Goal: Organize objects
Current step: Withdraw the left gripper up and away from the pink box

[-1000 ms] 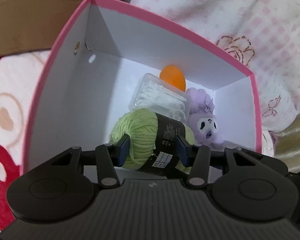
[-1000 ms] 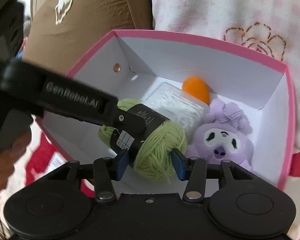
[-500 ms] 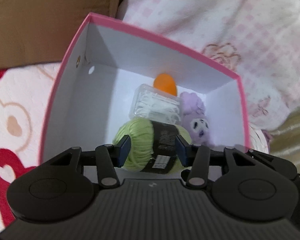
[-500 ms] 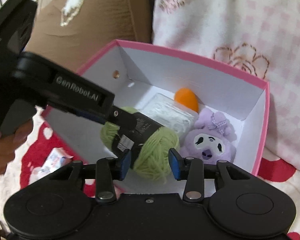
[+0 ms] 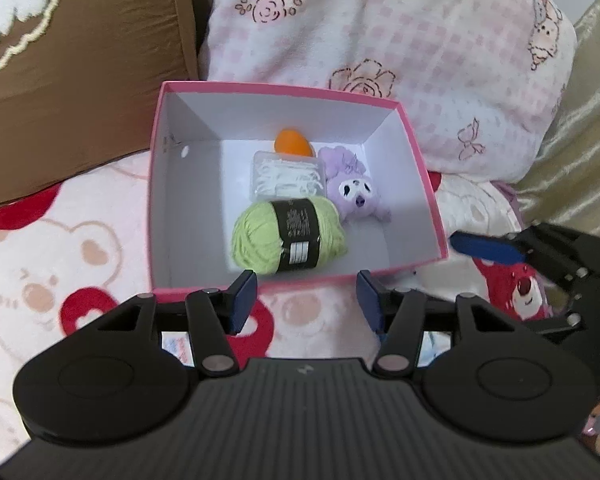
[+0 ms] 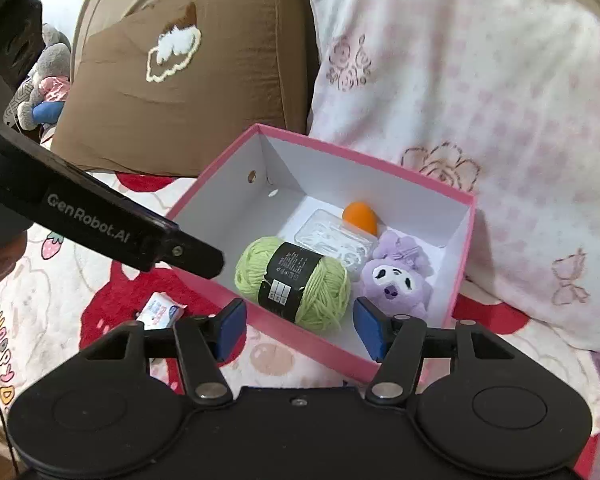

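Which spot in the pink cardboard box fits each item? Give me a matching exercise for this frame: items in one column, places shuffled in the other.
Items:
1. green yarn ball with black label
2. orange egg-shaped sponge
3. purple plush toy
4. clear plastic case of white sticks

Places in the pink cardboard box:
A. against the far wall
B. nearest the grippers
C. middle, between sponge and yarn
D. right of the clear case

Pairs: 1-B, 2-A, 3-D, 4-C

Ahead of the fingers, the pink box looks like matt card, white inside. The green yarn ball is soft fibre with a glossy black band; the blanket below is fleecy.
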